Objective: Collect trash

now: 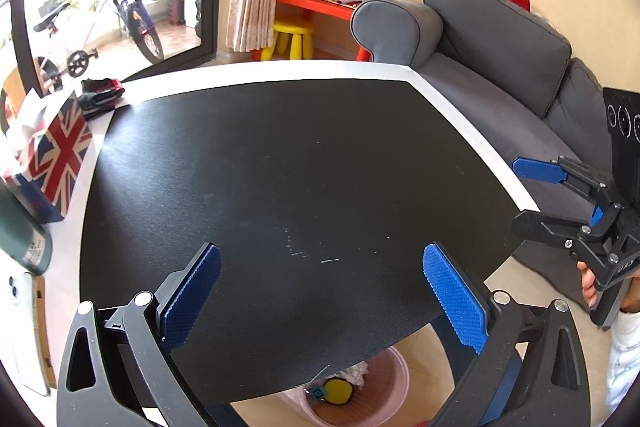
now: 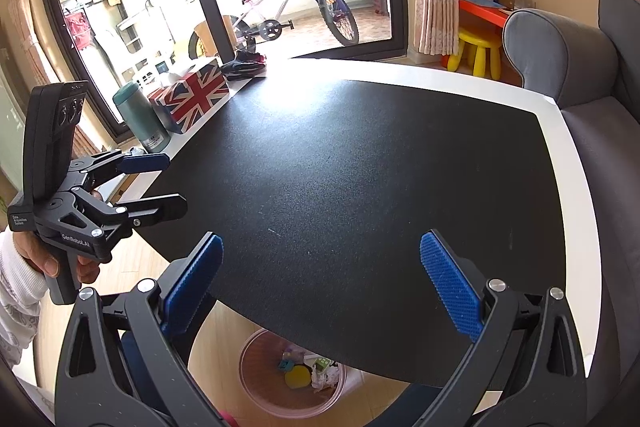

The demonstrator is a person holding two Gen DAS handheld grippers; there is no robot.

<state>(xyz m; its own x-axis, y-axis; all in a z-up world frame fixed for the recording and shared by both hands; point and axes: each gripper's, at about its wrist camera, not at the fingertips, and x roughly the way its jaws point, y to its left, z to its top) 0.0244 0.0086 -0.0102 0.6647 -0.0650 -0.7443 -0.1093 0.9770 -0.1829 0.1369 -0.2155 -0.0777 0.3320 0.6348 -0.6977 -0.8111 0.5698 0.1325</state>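
The left gripper (image 1: 322,291) is held with its blue pads spread wide and nothing between them, above the near edge of the black mat (image 1: 280,179). The right gripper (image 2: 320,283) is likewise spread wide and empty, over the mat's near edge. Below that edge, on the floor, a pink waste basket (image 2: 256,383) is seen, partly hidden by the tabletop; trash (image 2: 298,375) lies in it: a yellow round piece, crumpled white paper and small printed packs, too small to be told apart. The mat's surface is bare, save faint scratches. A white table (image 1: 460,107) margin runs round the mat, and a grey sofa (image 1: 500,67) stands close by the right edge. Along the left margin a green flask (image 2: 140,119), a Union Jack tissue box (image 2: 192,95) and dark folded cloth (image 2: 244,67) are set.
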